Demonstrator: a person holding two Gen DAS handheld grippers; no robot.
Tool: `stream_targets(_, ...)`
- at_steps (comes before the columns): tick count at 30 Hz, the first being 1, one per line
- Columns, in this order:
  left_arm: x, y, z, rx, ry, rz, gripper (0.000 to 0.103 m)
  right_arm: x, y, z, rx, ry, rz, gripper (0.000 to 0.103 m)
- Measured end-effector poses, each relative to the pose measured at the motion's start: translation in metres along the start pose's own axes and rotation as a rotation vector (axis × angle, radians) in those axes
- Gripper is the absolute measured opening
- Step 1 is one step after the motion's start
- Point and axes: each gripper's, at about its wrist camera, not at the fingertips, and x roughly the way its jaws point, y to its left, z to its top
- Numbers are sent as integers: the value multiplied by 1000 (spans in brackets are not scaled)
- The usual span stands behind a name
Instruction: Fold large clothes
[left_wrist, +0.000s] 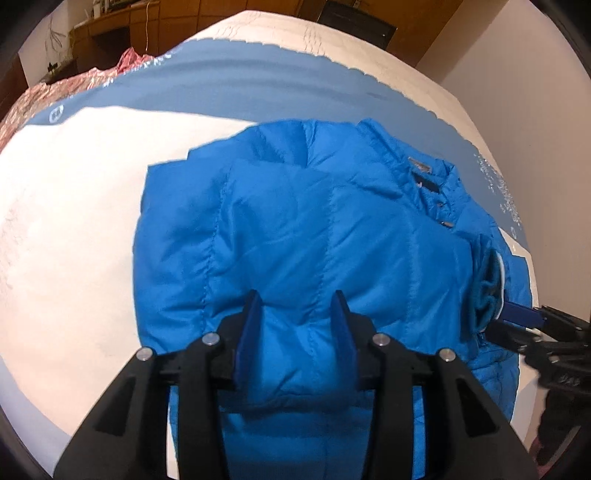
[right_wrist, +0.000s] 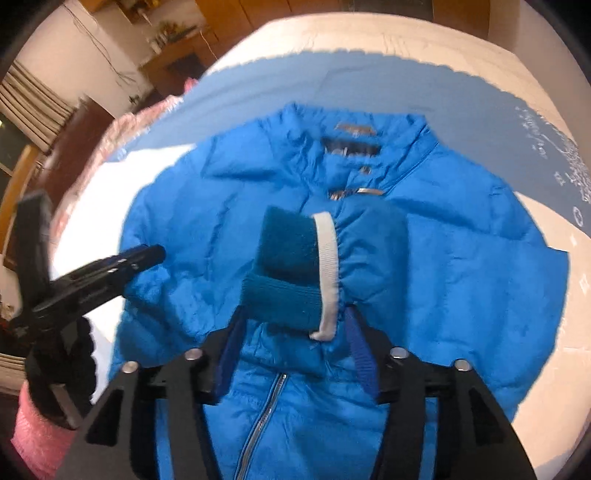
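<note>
A bright blue puffer jacket (left_wrist: 314, 229) lies on a bed, collar toward the far side; it also fills the right wrist view (right_wrist: 461, 258). My left gripper (left_wrist: 297, 306) is open just over the folded-in sleeve part of the jacket, with padded cloth bulging between its jaws. My right gripper (right_wrist: 293, 317) is open around a sleeve end with a teal knit cuff (right_wrist: 288, 266) and white band (right_wrist: 328, 273), over the jacket's front zipper (right_wrist: 266, 410). The right gripper shows in the left wrist view (left_wrist: 517, 314); the left gripper shows in the right wrist view (right_wrist: 147, 254).
The bed has a white and dull blue cover (left_wrist: 74, 206). A pink patterned cloth (left_wrist: 55, 92) lies at the far left of the bed. Wooden furniture (left_wrist: 122, 33) and a white wall (left_wrist: 517, 74) stand beyond the bed.
</note>
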Motion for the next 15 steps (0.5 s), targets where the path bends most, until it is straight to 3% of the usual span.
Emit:
stream_targets(3,3,0,0,4,3,-6,39,21,0,0,-12,18,-98,60)
stream_targets(5,4,0,0,11,6,-9,39,23,-7,-2,2,12,-126,33)
stream_targets(7,5,2,0,9,6,-20,39,14,-26,-3,70,-1,-68,27)
stream_targets(11,5,5,-2,4,4,-34,38,-19,-69,-12,192,-56,20,24)
stream_targets(15,4,5,-1,13,6,-29,38,-47,-122,-33,305,-68,38,28)
